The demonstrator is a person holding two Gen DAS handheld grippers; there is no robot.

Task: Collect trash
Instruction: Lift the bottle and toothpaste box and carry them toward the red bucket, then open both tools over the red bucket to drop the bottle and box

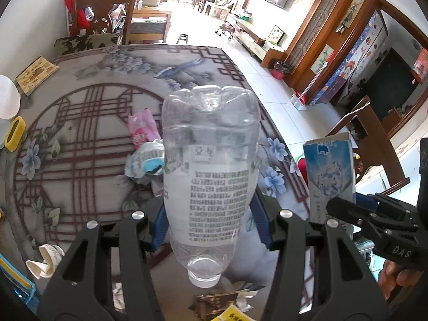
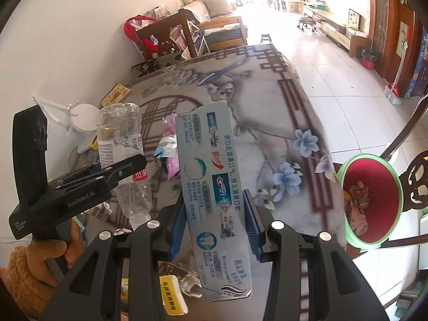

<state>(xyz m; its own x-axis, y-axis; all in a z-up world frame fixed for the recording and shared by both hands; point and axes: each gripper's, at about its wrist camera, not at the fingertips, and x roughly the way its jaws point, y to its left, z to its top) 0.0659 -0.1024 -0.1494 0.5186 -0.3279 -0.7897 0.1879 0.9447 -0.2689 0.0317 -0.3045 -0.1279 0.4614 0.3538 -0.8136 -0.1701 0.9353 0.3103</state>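
Observation:
My left gripper (image 1: 211,214) is shut on a clear plastic bottle (image 1: 211,160), held above the table with its white cap toward the camera. The blue pads press the bottle's labelled sides. My right gripper (image 2: 214,214) is shut on a long blue-and-white toothpaste box (image 2: 214,187), clamped across its middle. Each view shows the other tool: the box (image 1: 330,176) stands to the right of the bottle, and the bottle (image 2: 120,144) is left of the box. A red bin with a green rim (image 2: 371,200) stands beside the table's right edge, with some scraps inside.
On the flower-patterned table (image 1: 80,107) lie a pink wrapper (image 1: 141,128), a crumpled blue-white wrapper (image 1: 144,163) and a crushed paper cup (image 1: 45,259). A yellow packet (image 2: 171,294) lies near the front edge. A wooden chair (image 1: 107,13) stands behind the table.

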